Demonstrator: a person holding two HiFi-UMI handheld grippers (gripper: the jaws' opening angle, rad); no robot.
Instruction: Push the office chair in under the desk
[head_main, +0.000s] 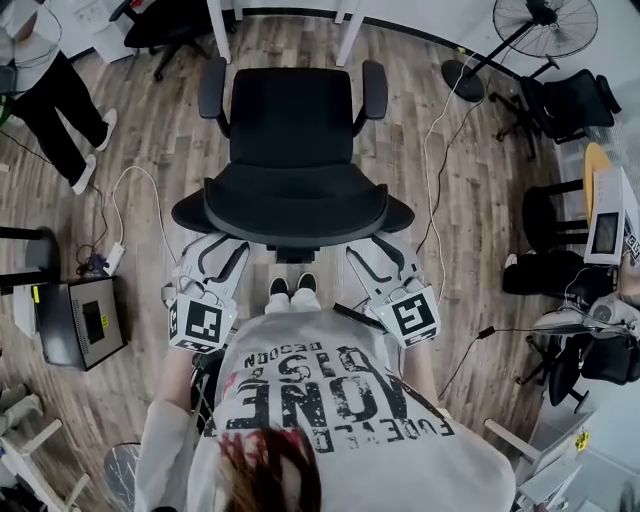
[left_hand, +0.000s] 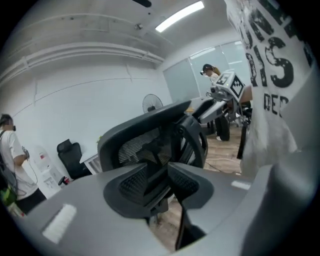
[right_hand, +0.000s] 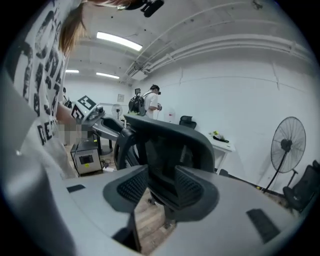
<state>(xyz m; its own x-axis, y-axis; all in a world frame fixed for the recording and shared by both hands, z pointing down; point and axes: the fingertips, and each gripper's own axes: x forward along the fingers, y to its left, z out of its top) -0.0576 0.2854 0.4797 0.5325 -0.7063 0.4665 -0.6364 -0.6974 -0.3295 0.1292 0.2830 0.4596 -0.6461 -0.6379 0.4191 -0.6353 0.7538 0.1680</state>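
**A:** Status?

**B:** Both sets of tongs are apart, nothing clamped. Left tongs (head_main: 222, 250) and right tongs (head_main: 375, 250) sit just behind the backrest (head_main: 290, 212) of the office chair (head_main: 290, 120). I can't tell if the tips touch it. The seat points away from the tongs, toward the desk (head_main: 215, 25) straight ahead. Chair isn't under it yet.

**A:** Risks?

**B:** Uneven push, I'd say: the seat swivels and an armrest (head_main: 212, 90) clips a desk leg. The rounded back edge could let the open tips slide off. A white cable (head_main: 428, 160) lies ahead and outboard of the right tongs, so a caster may snag it if the chair drifts that way.

**A:** Plan?

**B:** Press both sides evenly, slowly.
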